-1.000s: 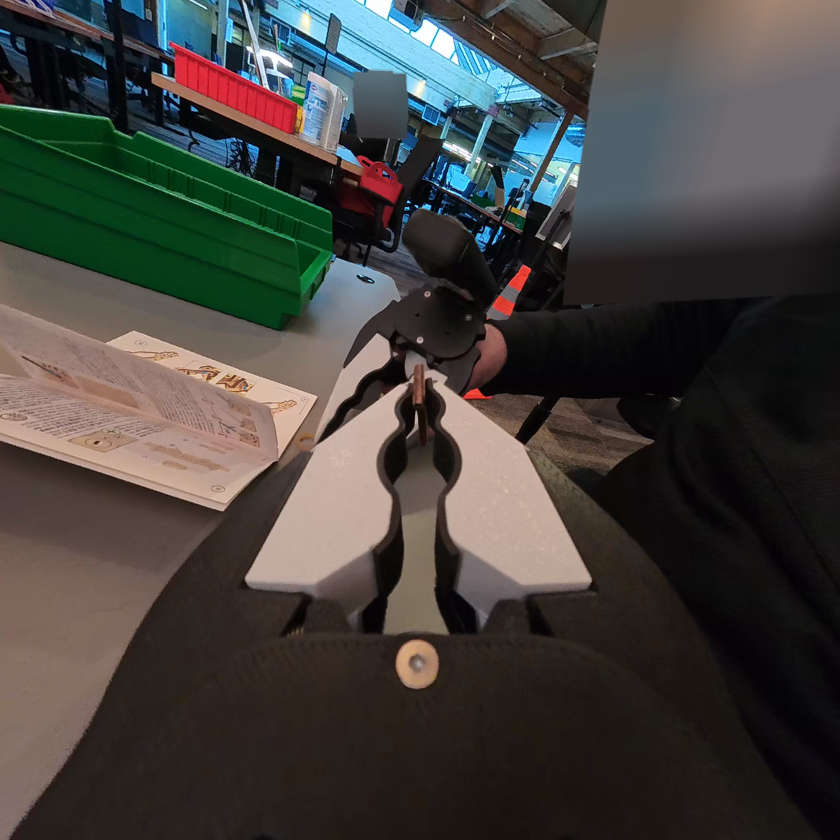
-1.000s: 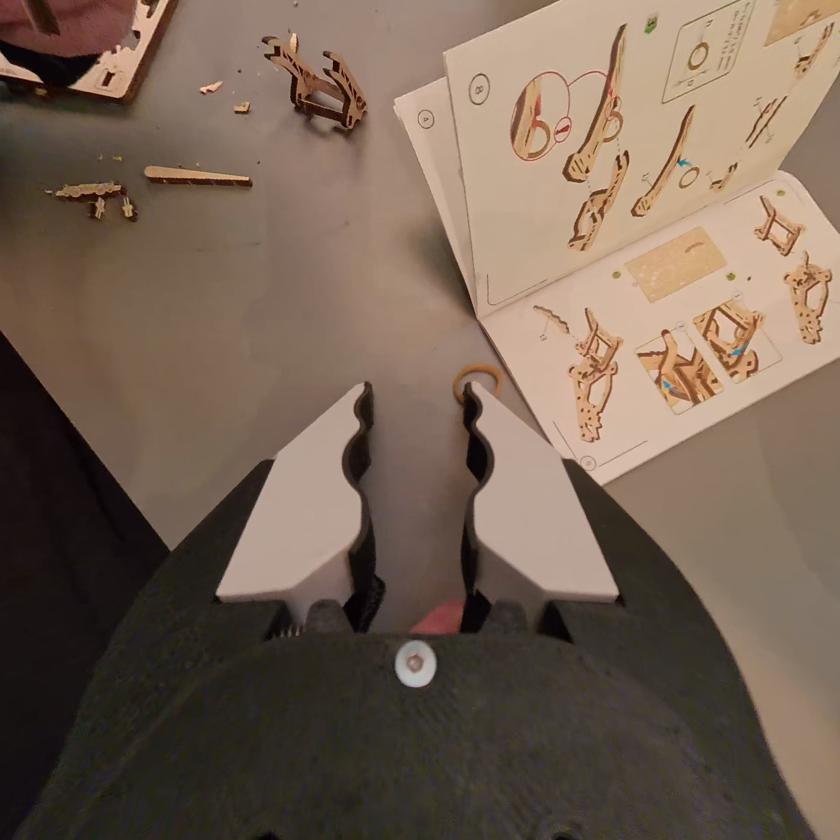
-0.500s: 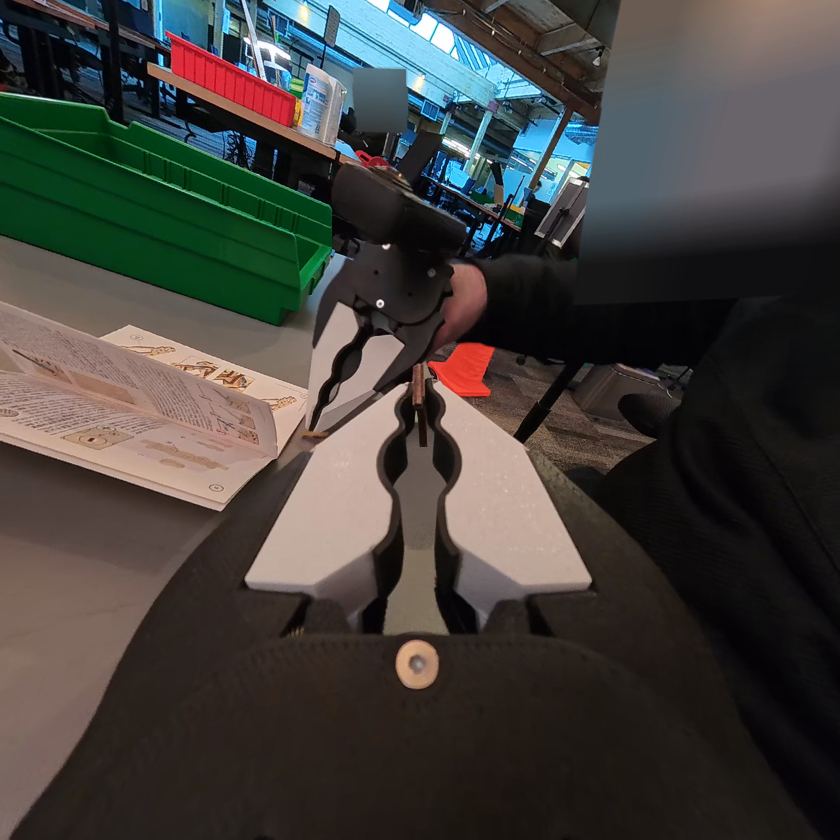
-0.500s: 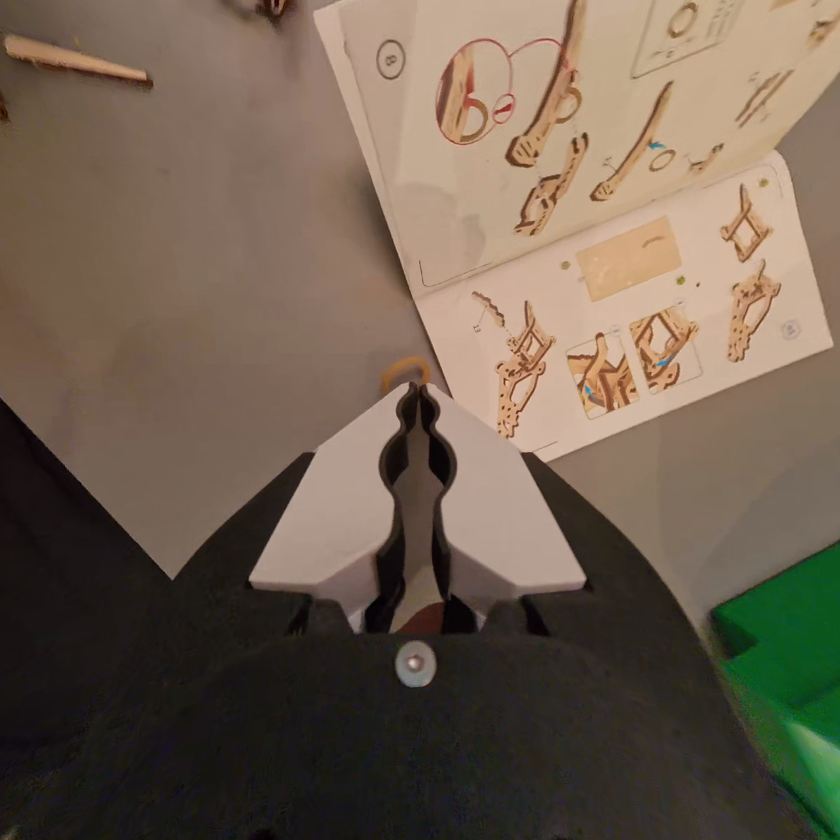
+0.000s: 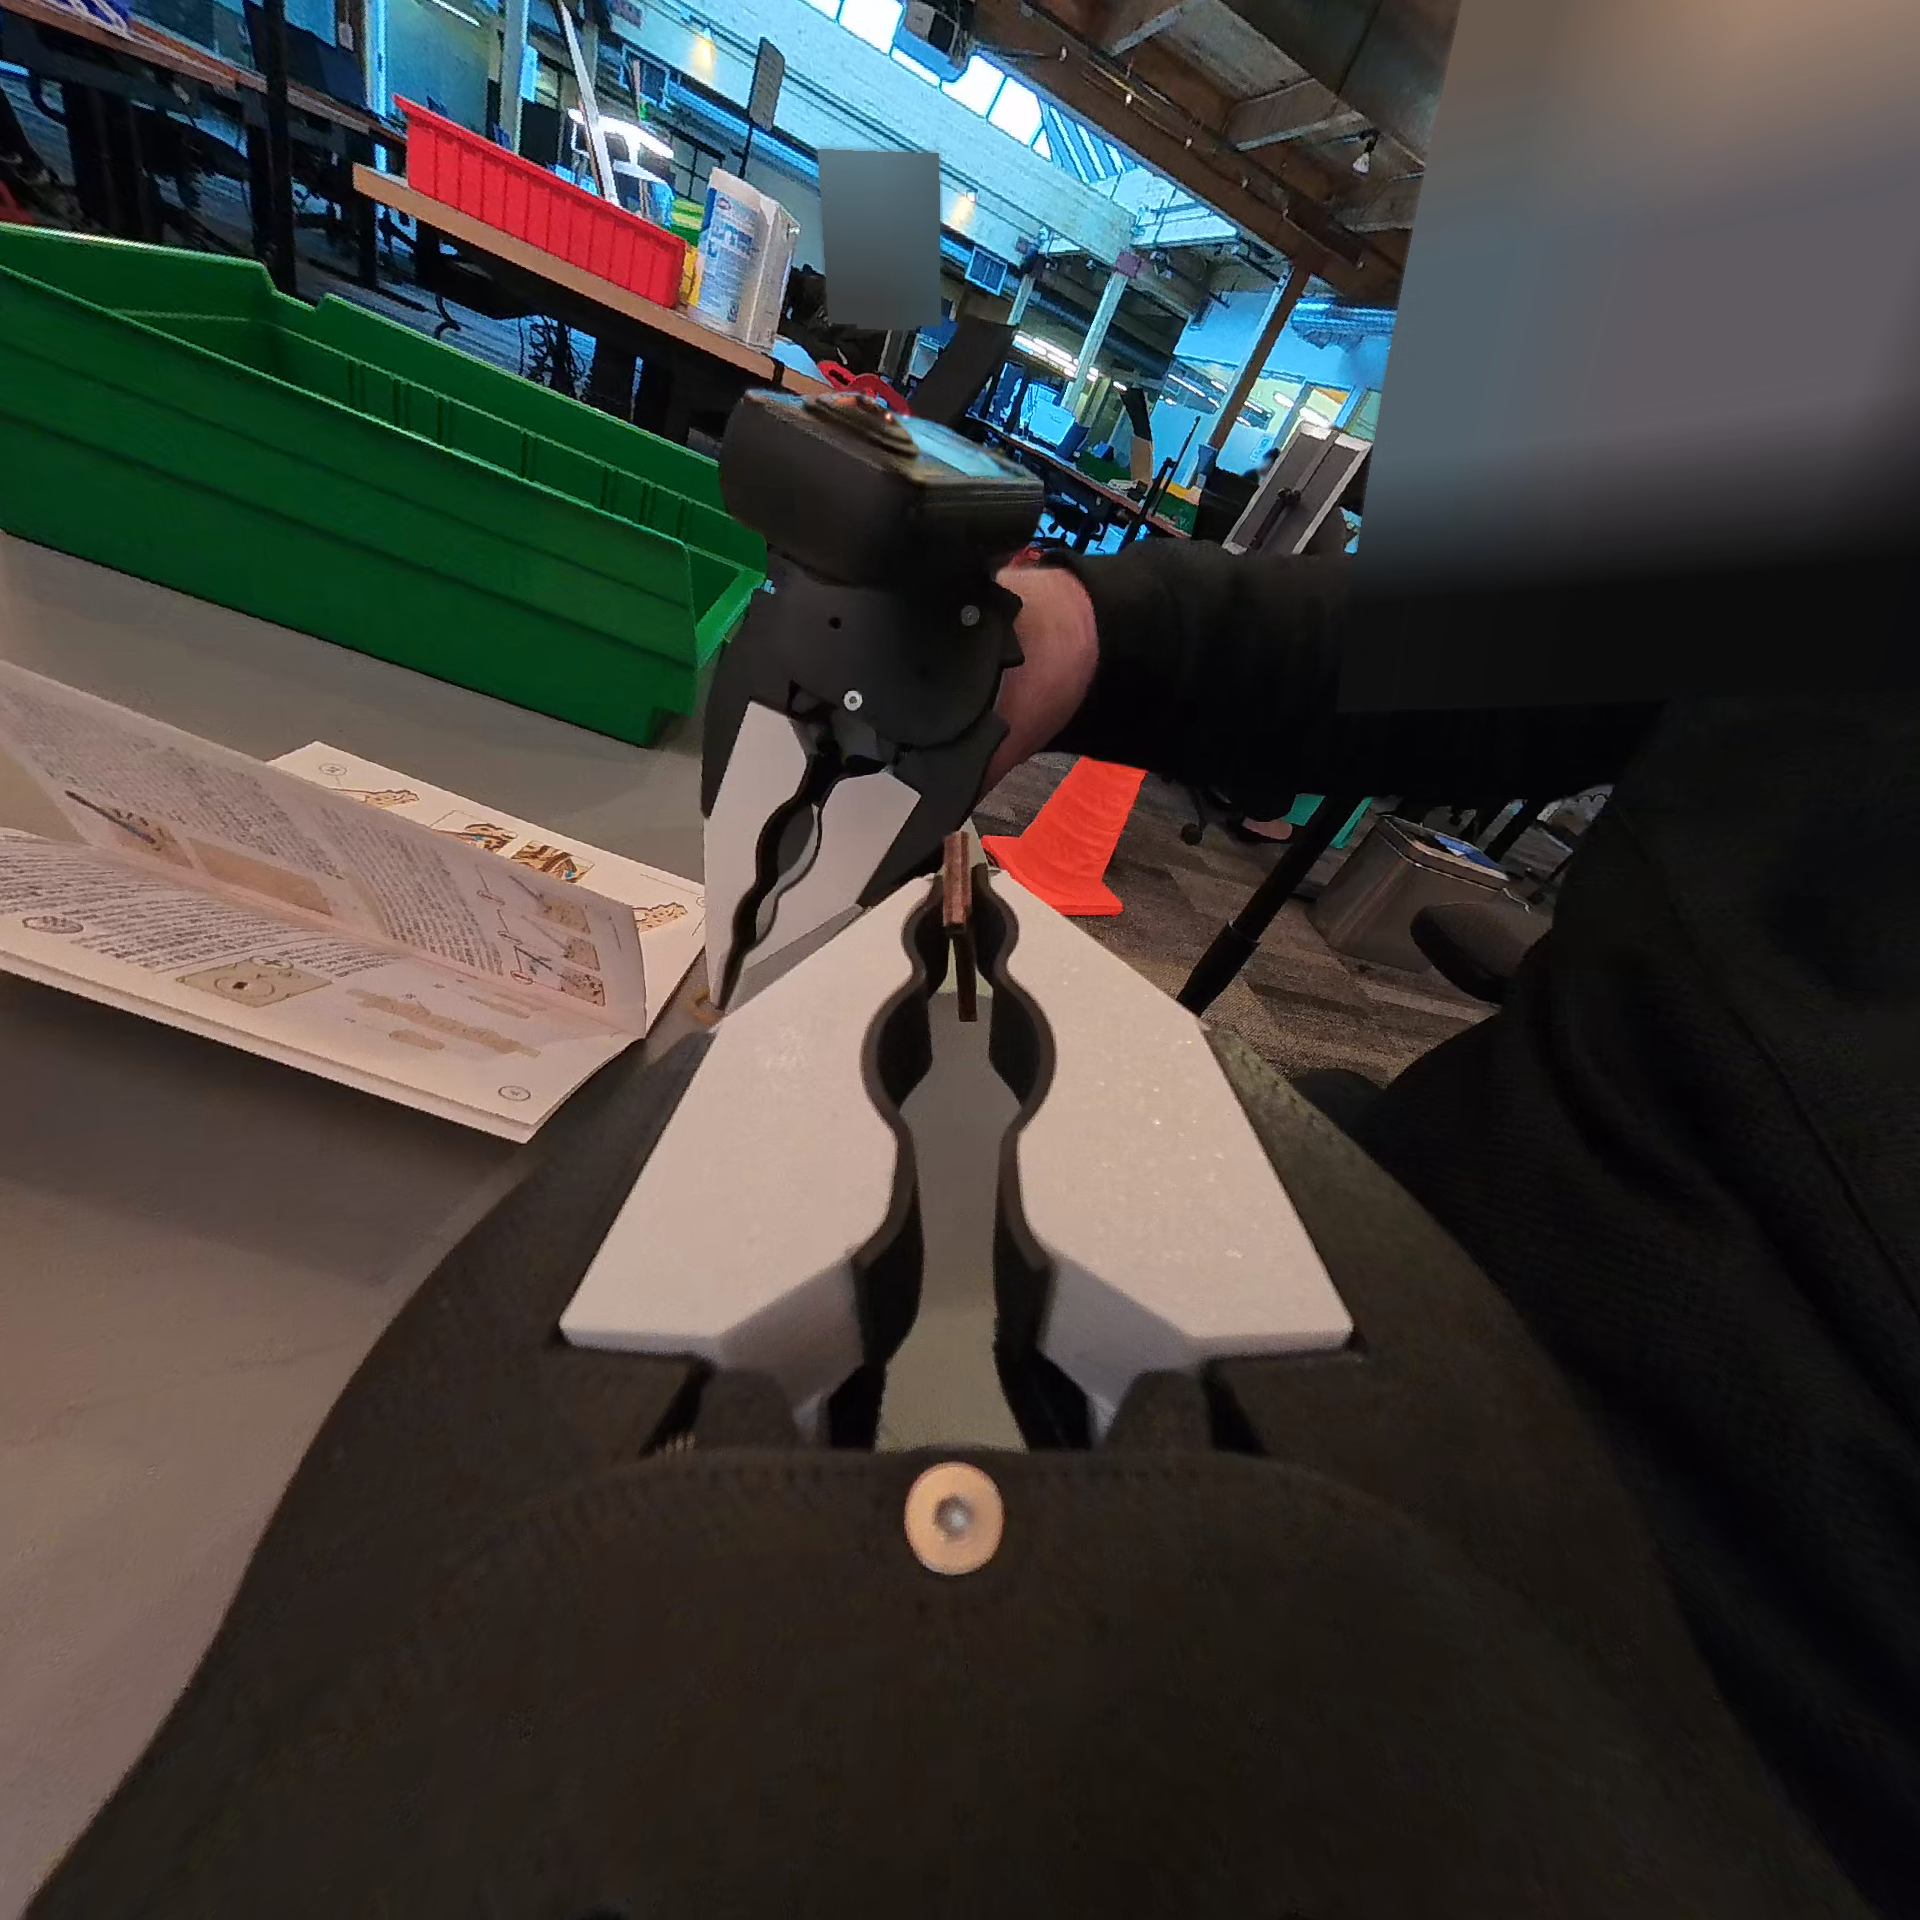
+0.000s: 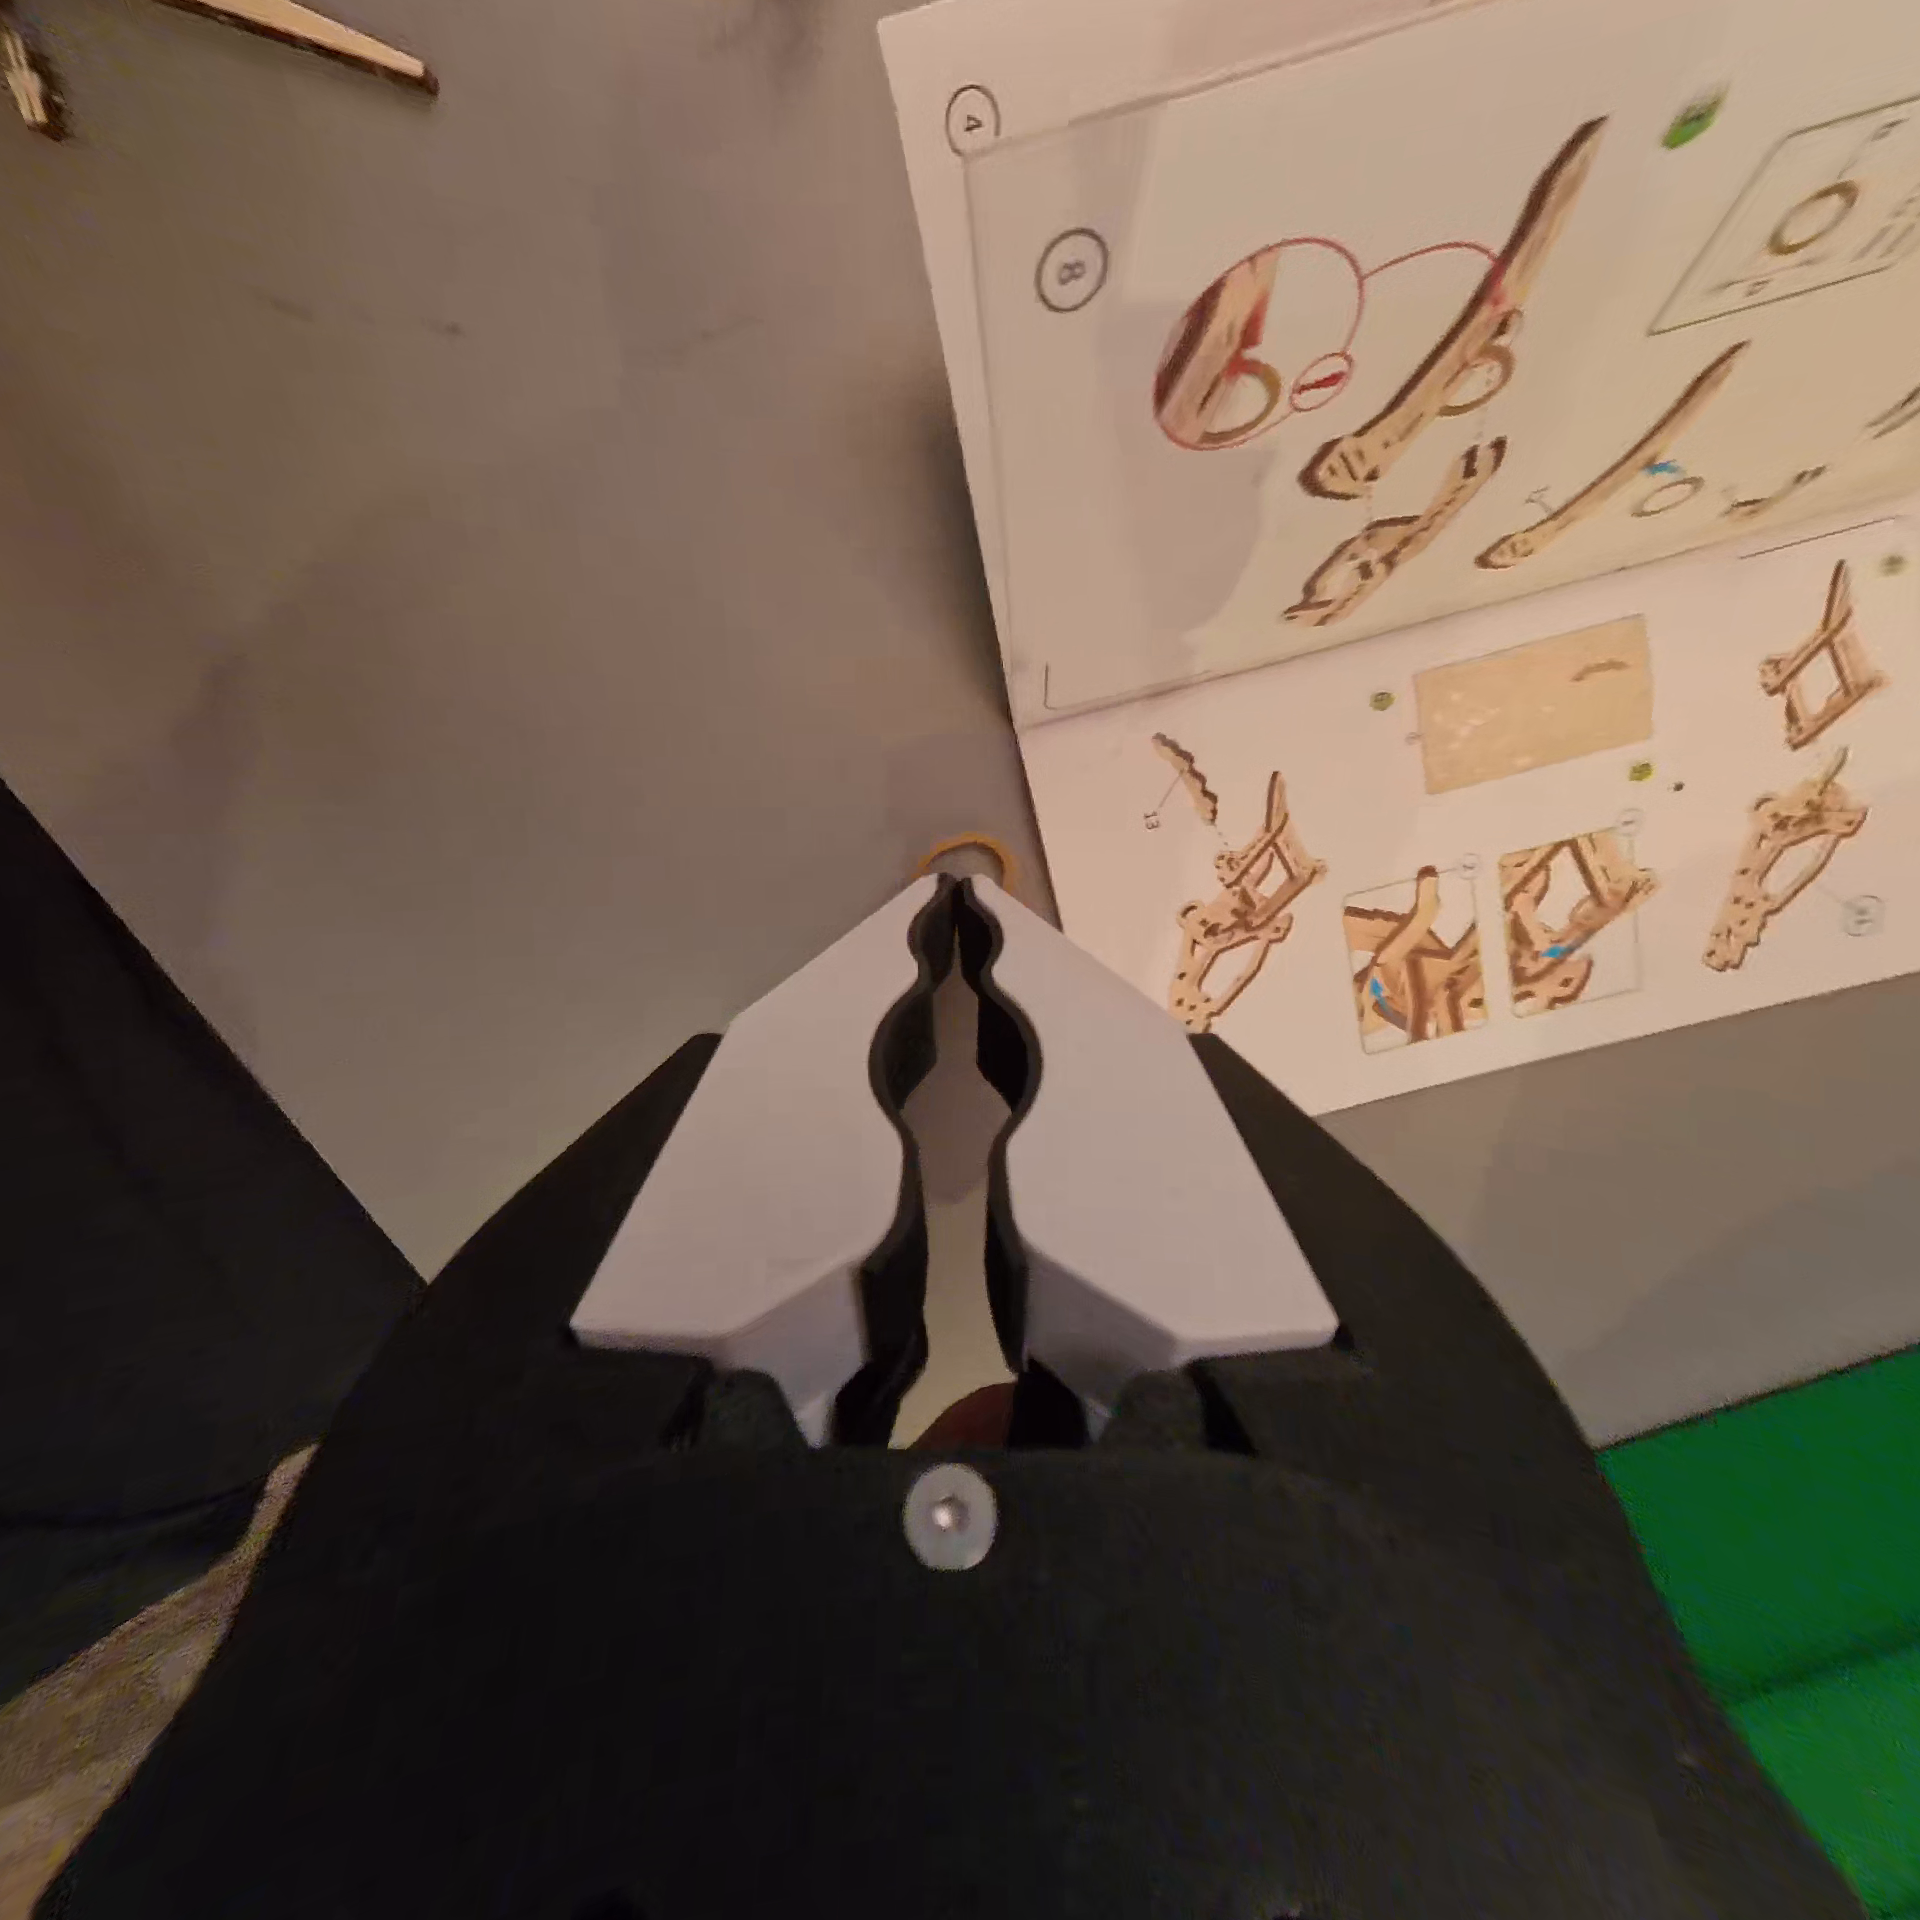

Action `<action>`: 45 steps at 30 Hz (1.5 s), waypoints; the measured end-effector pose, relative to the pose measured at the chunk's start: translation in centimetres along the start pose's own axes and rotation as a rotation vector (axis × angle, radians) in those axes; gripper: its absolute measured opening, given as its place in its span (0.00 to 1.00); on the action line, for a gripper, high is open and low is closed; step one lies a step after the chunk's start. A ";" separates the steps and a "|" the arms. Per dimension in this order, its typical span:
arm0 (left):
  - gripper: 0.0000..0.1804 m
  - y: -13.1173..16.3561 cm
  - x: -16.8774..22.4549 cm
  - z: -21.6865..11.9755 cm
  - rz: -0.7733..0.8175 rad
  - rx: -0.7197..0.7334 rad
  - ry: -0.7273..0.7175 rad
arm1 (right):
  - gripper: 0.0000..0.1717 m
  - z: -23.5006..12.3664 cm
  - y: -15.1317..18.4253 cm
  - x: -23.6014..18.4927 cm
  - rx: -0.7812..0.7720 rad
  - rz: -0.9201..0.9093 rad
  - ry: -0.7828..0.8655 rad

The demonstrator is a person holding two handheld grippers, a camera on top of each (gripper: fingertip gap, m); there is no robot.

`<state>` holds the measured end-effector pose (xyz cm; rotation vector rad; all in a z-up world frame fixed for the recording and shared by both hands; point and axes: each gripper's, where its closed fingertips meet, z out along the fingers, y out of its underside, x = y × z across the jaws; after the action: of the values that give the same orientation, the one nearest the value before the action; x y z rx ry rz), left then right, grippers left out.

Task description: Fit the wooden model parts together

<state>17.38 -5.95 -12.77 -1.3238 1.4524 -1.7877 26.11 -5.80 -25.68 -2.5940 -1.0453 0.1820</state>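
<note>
left gripper (image 5: 956, 904) pinches brown wooden part (image 5: 957, 914) upright beyond the tabletop's edge | right gripper (image 6: 954, 883) pressed together on rubber ring (image 6: 971, 847); ring clear only in right view, beside booklet (image 6: 1455, 520)

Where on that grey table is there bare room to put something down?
The widest bare patch of table lies left of the instruction booklet, below the wooden sliver. It is crowded by the small ring at the right gripper, and toward the green bins.

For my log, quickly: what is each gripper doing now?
Left gripper: closed on a thin wooden piece.
Right gripper: closed at a small ring; grip unclear.
</note>
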 end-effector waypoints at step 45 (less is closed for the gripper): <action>0.01 1.2 -0.8 0.3 -0.019 -0.036 -0.018 | 0.00 -0.9 -1.5 -2.3 0.295 0.056 -0.022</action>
<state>17.77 -5.84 -14.15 -1.3726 1.4738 -1.7646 23.71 -6.65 -24.37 -2.3593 -0.8792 0.3510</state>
